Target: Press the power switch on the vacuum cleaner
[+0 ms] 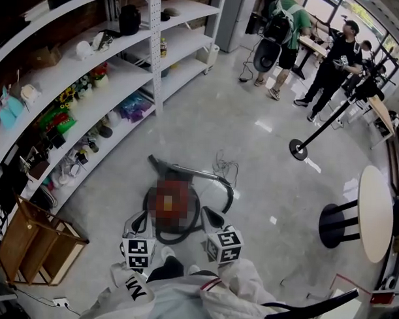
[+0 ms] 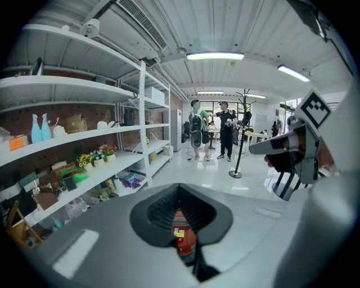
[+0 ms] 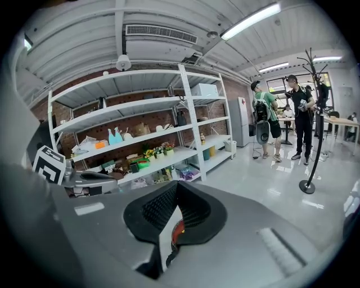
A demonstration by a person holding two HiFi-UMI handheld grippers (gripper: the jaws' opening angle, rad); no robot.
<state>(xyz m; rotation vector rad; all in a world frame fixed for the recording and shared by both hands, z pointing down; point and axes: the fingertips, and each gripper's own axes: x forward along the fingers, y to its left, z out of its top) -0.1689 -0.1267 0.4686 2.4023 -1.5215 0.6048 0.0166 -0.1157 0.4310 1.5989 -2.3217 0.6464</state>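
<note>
- Your left tongs point(image 1: 138, 224) are closed on nothing, hanging over the red vacuum cleaner point(image 2: 181, 234) on the floor point(image 1: 265, 158).
- Right tongs point(image 1: 211, 219): same deal, closed and empty.

The left hand-held gripper point(image 1: 136, 223) and right hand-held gripper point(image 1: 209, 216) sit side by side, pointing forward (both jaws closed).

Red vacuum point(image 1: 169, 203) on the floor near the shelf point(image 1: 124, 74), black hose point(image 1: 184, 235) looped round it, metal wand point(image 1: 192, 172) lying just beyond
</note>
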